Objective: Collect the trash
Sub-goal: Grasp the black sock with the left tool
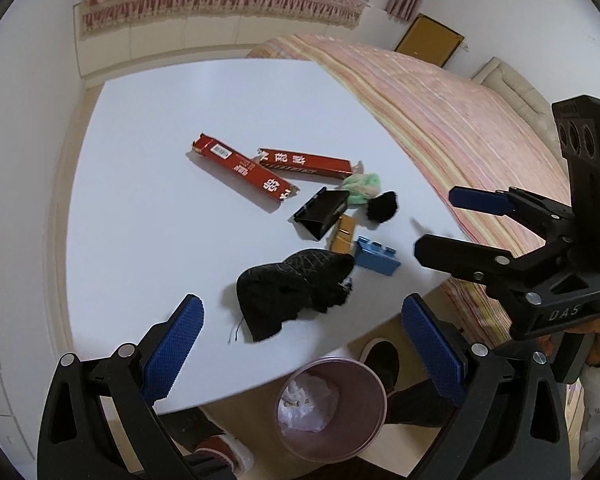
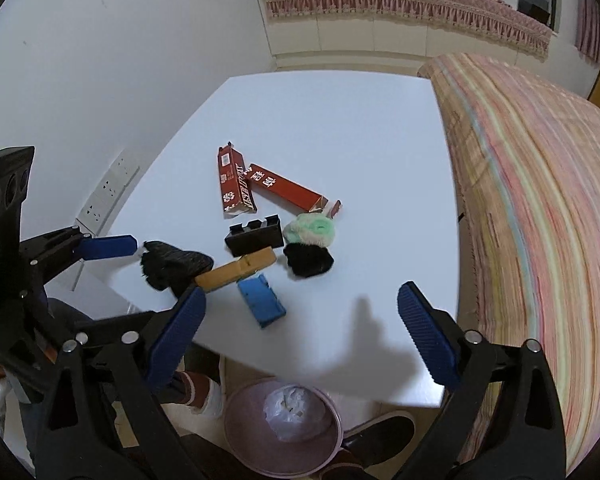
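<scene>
On the white table [image 1: 160, 200] lie two red cartons [image 1: 242, 173] [image 1: 306, 163], a black box [image 1: 320, 212], a green fluffy wad [image 1: 363, 187], a small black tuft [image 1: 382, 207], a tan block [image 1: 343, 235], a blue block [image 1: 376, 256] and a black cloth lump [image 1: 292, 288]. My left gripper [image 1: 302, 354] is open above the table's near edge, just short of the black cloth. My right gripper [image 2: 302, 330] is open and empty above the near edge, right of the blue block [image 2: 262, 300]; it also shows in the left wrist view [image 1: 440, 224]. A pink trash bin [image 1: 330, 408] with white crumpled trash stands on the floor below.
A bed with a striped pink cover [image 2: 540, 220] runs along the table's right side. A white wall with sockets [image 2: 108, 192] lies left. A window seat with a pink fringe [image 1: 220, 0] stands behind. The person's feet [image 2: 380, 436] are beside the bin [image 2: 284, 428].
</scene>
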{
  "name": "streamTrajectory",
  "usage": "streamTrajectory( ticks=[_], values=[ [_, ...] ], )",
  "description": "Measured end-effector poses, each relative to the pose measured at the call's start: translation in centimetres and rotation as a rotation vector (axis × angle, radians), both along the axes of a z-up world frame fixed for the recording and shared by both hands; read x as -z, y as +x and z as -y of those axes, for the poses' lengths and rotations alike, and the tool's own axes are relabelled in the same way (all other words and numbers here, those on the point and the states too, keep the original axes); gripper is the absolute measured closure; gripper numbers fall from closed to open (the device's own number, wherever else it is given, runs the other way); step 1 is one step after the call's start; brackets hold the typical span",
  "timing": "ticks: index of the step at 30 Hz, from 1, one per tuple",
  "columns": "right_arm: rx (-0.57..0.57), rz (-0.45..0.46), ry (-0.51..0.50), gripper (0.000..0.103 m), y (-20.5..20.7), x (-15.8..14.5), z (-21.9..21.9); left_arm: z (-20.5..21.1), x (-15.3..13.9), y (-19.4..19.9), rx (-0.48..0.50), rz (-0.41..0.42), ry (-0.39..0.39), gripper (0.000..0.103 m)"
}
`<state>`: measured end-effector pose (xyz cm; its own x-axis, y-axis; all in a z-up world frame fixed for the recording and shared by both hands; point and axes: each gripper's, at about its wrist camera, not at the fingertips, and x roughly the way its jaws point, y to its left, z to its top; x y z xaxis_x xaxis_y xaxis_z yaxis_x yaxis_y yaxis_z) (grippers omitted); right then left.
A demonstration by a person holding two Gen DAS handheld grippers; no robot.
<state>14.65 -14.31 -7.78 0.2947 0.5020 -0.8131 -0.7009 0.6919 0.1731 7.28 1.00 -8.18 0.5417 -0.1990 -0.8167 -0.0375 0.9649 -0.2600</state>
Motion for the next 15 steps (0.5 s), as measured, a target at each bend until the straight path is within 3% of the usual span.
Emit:
streamTrajectory(
  ticks=[7,11,15],
  values=[
    [-0.02,-0.023,-0.023,0.035,1.4,1.7,-1.4,-0.4,1.2,0.3,-0.013,-0.004,-0.021,0.008],
    [-0.02,-0.021,-0.026,0.043,1.7,2.1,-1.8,-0.7,1.2,0.2,-0.019,0.01,-0.021,0.02],
    [-0.024,-0.018,-0.032,0.059,1.9,2.2,-2.3,-0.6,1.1,0.3,-0.014,0.013,-0.016,0.033]
  ],
)
